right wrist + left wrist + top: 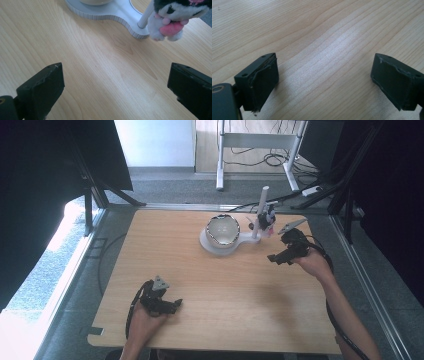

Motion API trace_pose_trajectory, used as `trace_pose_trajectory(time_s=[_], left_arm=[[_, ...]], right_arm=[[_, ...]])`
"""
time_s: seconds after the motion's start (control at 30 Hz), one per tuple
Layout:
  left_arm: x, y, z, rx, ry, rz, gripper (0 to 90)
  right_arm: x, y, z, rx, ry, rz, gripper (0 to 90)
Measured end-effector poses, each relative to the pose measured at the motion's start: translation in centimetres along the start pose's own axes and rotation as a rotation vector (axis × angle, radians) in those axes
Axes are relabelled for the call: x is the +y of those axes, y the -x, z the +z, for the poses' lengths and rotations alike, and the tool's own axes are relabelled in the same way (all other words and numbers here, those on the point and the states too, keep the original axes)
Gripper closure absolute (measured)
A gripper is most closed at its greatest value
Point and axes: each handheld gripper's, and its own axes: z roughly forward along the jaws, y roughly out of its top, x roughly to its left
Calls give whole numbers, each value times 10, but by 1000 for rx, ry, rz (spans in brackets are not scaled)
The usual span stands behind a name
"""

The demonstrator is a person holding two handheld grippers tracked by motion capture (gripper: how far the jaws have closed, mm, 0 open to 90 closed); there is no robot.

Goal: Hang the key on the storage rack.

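Observation:
A small black-and-white plush toy [266,217] with pink parts hangs against the white post [261,210] of a white stand [244,239]; in the right gripper view the plush toy [172,17] is at the top right, above the stand's base [117,11]. A white bowl [223,230] sits on the stand's round end. My right gripper [279,257] hovers just right of the stand, open, with bare wood between its jaws [115,82]. My left gripper [172,306] rests near the table's front left, open over bare wood [324,80].
The wooden table [200,285] has open surface between the two grippers. Beyond its far edge lie grey floor, cables and a white desk frame [255,142]. Dark curtains and black stands flank both sides.

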Motion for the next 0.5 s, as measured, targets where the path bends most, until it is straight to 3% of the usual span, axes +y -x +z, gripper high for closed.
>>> trace_pose_trajectory(time_s=[0.5], left_arm=[[0, 0, 0, 0, 2, -3, 77]], right_arm=[[-17, -26, -28, 8, 23, -15, 12]])
